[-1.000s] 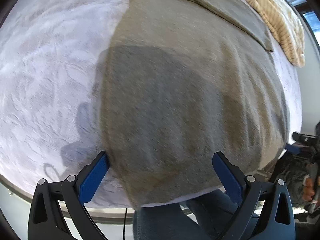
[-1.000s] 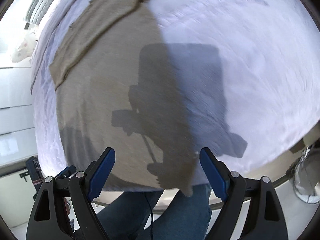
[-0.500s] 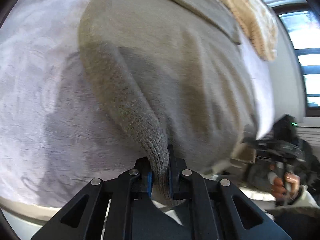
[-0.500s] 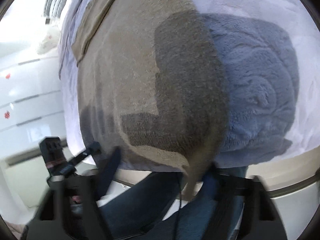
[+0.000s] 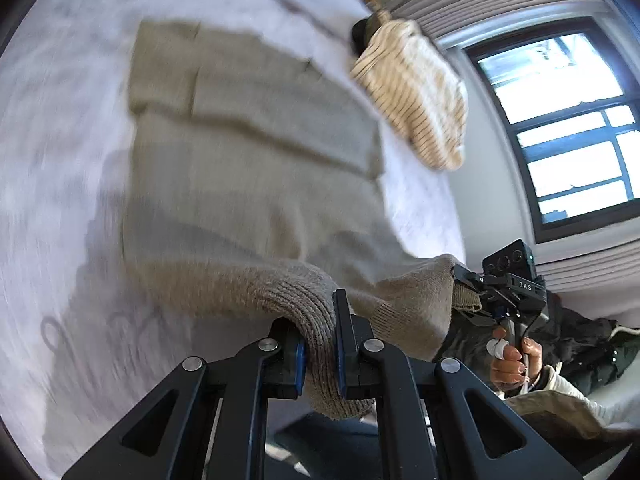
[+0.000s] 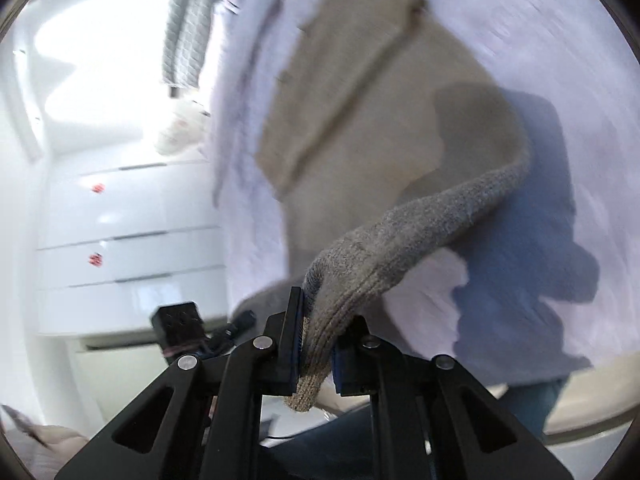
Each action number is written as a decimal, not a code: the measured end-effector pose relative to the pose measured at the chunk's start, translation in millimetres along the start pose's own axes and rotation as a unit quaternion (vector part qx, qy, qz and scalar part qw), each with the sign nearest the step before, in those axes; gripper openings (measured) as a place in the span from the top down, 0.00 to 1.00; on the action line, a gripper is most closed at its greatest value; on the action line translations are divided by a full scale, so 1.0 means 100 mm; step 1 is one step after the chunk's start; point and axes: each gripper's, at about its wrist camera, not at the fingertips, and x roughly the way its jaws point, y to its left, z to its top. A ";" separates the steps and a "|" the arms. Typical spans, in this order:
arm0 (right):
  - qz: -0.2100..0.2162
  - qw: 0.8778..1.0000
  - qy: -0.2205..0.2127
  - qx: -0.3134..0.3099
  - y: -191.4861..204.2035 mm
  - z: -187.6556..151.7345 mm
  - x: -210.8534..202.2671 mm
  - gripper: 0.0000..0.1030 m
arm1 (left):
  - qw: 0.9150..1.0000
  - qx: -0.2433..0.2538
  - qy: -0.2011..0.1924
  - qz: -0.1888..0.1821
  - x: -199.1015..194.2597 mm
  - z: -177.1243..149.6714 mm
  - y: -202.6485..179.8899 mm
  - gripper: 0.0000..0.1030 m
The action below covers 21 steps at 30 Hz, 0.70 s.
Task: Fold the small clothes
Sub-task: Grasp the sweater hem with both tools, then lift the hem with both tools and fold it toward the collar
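Observation:
A beige knit sweater [image 5: 248, 184] lies on the white fleece bed cover [image 5: 60, 160], its sleeves folded across the far end. My left gripper [image 5: 320, 344] is shut on the ribbed hem at one near corner and holds it lifted off the bed. My right gripper [image 6: 316, 344] is shut on the other hem corner of the sweater [image 6: 384, 128], also lifted. The right gripper also shows in the left wrist view [image 5: 468, 284], pinching the hem at the right.
A cream striped garment [image 5: 416, 92] lies on the bed beyond the sweater. A window [image 5: 568, 128] is at the right. White drawers [image 6: 128, 232] stand beside the bed, and a grey knit garment [image 6: 184, 36] hangs over its far edge.
Both grippers went from open above the hem to shut on its corners. They have since lifted the hem up off the bed and toward the far end.

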 end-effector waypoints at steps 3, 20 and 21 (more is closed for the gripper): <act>0.019 0.999 -0.033 -0.012 0.26 0.19 0.01 0.87 | 1.000 0.007 -0.014 -0.018 -0.13 0.30 0.00 0.88; 0.063 0.995 -0.051 -0.052 0.73 1.96 0.59 0.92 | 0.993 -0.029 -0.105 0.040 0.23 1.85 0.33 0.88; 0.059 0.996 -0.047 -0.054 0.72 2.11 0.64 0.92 | 0.992 -0.030 -0.109 0.048 0.29 1.93 0.37 0.88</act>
